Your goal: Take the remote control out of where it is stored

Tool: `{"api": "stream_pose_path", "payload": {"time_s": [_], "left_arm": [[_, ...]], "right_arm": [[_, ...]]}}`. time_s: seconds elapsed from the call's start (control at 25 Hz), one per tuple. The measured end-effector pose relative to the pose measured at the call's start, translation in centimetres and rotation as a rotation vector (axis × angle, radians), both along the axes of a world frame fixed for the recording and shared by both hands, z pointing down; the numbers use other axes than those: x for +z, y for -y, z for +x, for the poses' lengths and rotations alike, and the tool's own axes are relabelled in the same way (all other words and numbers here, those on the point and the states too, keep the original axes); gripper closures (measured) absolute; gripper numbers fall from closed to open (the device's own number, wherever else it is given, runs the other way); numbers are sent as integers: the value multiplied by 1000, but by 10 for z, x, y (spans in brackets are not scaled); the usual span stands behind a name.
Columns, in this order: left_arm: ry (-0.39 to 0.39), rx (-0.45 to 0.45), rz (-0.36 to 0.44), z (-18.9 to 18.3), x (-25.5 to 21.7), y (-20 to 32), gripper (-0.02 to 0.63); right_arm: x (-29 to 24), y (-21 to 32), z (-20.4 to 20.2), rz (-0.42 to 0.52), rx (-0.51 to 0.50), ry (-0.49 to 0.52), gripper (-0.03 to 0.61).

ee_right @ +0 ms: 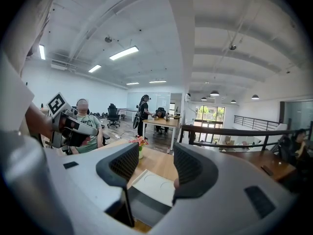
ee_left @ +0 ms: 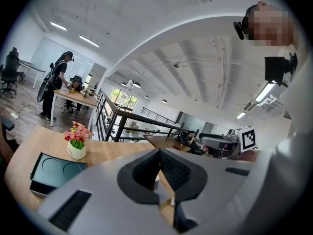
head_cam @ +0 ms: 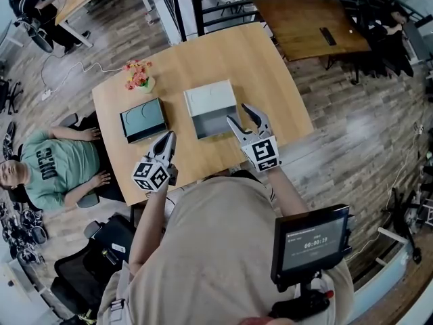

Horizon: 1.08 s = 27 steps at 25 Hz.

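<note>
A grey-white box (head_cam: 210, 99) lies in the middle of the wooden table (head_cam: 270, 80). Its near part (head_cam: 216, 122) stands open and shows a grey inside; no remote control shows in it. My right gripper (head_cam: 239, 114) is open at the box's near right corner, nothing between its fingers. In the right gripper view the box's white top (ee_right: 154, 180) and dark opening sit just beyond the right gripper (ee_right: 155, 163). My left gripper (head_cam: 168, 138) is shut and empty over the table's near edge, left of the box. In its own view the left gripper (ee_left: 160, 153) has its jaws together.
A dark teal box (head_cam: 143, 119) lies left of the grey one, and a flower pot (head_cam: 139, 77) stands behind it. A person in a green shirt (head_cam: 47, 164) sits at the table's left end. A black railing (head_cam: 203, 5) and a second table (head_cam: 308, 22) lie beyond.
</note>
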<state>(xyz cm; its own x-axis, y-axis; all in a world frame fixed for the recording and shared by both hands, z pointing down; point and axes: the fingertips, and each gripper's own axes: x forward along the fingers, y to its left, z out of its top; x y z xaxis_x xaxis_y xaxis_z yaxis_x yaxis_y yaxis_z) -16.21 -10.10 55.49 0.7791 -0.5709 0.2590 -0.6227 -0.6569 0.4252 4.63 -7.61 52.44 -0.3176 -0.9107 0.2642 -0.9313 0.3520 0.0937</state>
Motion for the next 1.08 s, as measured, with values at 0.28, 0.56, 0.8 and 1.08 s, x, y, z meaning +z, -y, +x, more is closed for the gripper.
{"api": "stream_pose_path", "payload": {"time_s": [0.28, 0.56, 0.8, 1.08], "left_arm": [[8, 5, -3, 6, 3, 0, 609], [0, 0, -11, 17, -7, -4, 609], [12, -10, -6, 17, 0, -11, 609], [24, -67, -21, -17, 4, -17, 609]], "right_arm": [[6, 0, 9, -20, 3, -39, 431], [-9, -6, 15, -18, -20, -49, 433], [-3, 1, 0, 8, -65, -33, 439], [4, 12, -43, 21, -133, -12, 440]]}}
